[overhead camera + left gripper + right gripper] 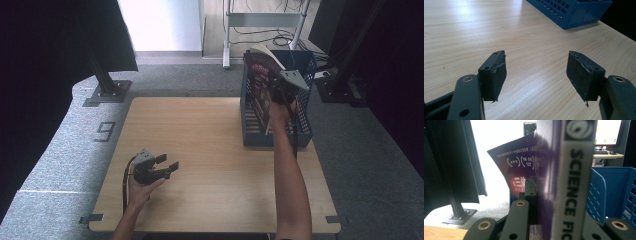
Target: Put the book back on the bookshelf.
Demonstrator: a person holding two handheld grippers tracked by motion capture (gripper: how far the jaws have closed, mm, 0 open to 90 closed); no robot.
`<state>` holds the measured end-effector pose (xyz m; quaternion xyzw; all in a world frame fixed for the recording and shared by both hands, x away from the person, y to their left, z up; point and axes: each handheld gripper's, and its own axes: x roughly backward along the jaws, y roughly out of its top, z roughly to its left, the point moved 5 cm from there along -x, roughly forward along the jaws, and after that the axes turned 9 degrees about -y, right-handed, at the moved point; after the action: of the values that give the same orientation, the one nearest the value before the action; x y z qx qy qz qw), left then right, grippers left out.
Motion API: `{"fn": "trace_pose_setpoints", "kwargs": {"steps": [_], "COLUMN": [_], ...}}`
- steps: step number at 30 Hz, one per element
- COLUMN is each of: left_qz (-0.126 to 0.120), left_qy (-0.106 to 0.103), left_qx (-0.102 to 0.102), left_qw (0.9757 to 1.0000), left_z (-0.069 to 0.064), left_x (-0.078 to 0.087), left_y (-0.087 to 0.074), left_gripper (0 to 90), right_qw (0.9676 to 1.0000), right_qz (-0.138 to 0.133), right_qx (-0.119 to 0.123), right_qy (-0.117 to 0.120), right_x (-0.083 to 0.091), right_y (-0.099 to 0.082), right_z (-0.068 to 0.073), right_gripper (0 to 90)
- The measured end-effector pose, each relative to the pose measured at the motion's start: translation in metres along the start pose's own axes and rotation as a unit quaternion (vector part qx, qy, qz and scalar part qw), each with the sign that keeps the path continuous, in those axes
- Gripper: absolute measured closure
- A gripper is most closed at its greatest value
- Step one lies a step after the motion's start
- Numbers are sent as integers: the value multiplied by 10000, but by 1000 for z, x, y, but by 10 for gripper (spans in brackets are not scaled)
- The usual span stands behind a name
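A blue perforated basket (305, 134) stands at the right rear of the wooden table (200, 150). My right gripper (277, 92) is shut on a dark purple book (260, 80) held upright over the basket's left half; its lower part sits inside the basket. In the right gripper view the book's grey spine (574, 182) fills the gap between the jaws, and the cover (519, 167) curls off to the left. My left gripper (166, 166) rests low over the table near the front left, open, with nothing between its pads (496, 75).
The basket's corner (574, 12) shows far off in the left gripper view. Dark curtains and a metal stand foot (107, 92) flank the table's left rear. Grey carpet surrounds the table, with a frame and cables behind.
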<state>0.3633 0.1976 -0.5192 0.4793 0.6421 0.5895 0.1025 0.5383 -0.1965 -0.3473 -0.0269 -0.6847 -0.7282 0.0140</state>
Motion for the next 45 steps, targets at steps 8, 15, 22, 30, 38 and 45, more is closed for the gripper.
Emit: {"fn": "trace_pose_setpoints", "kwargs": {"steps": [8,15,22,30,38,45], "left_qz": [-17,-20,-43,-90,-120,-138], "left_qy": [1,13,31,50,56,71], "left_qx": [4,9,29,46,56,83], "left_qw": [10000,10000,10000,9999,9999,9998], "left_z": [-1,1,3,5,7,9], "left_x": [0,2,4,7,8,10], "left_y": [0,0,0,0,1,1], "left_gripper": [323,323,323,322,323,324], "right_qw": [10000,9999,9999,9998,9997,9998], "right_qz": [-48,-31,-54,-86,-119,-151], "right_qx": [18,-13,-26,-17,8,-41], "right_qy": [-32,-124,-140,-195,-216,-126], "right_x": [2,-5,-14,-25,-33,-36], "right_y": [3,-1,-4,-7,-14,-25], "right_z": [-1,0,4,9,13,19], "right_gripper": [817,816,816,816,816,816]}}
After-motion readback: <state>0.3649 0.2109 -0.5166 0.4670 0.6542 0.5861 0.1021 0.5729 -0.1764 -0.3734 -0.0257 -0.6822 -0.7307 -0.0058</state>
